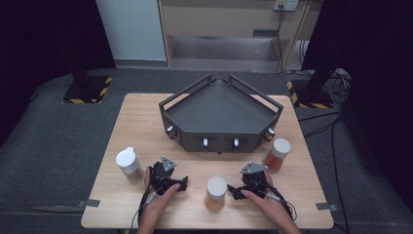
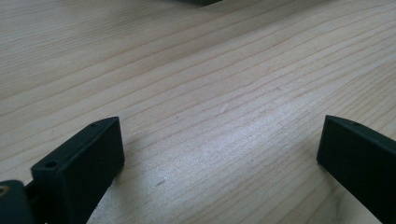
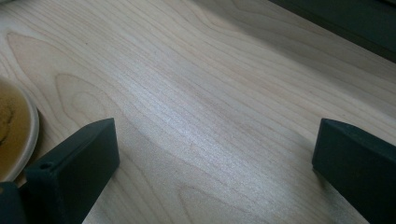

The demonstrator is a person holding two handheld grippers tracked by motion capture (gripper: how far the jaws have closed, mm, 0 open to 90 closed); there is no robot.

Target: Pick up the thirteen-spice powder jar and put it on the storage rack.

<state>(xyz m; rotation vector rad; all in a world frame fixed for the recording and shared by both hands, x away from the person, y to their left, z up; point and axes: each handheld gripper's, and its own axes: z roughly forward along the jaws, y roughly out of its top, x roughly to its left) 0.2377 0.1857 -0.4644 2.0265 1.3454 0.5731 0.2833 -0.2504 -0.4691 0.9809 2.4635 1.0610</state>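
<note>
The left claw (image 1: 181, 184) rests low on the table (image 1: 141, 122), its jaws spread wide with nothing but bare wood between them, as the left gripper view shows. The right claw (image 1: 233, 191) sits likewise on the table, jaws wide and empty, pointing toward the middle jar (image 1: 215, 193); in the right gripper view the pale rim of that jar (image 3: 16, 135) shows just beside the jaw at the view's left, apart from it. In the high view this white-lidded jar of amber stuff stands upright between the two claws, at about 3 o'clock from the left claw and 9 o'clock from the right one, near both and touched by neither. A second jar (image 1: 129, 164) with a white lid stands at about 10 o'clock from the left claw, just beside the hand (image 1: 158, 202) that holds that claw. A third jar (image 1: 277, 154), with reddish-brown contents, stands at about 1 o'clock from the right claw, near the tray's front right corner. The dark angular tray (image 1: 221, 109) with raised rails sits at 12 o'clock, on the far half of the table, well apart from both claws.
</note>
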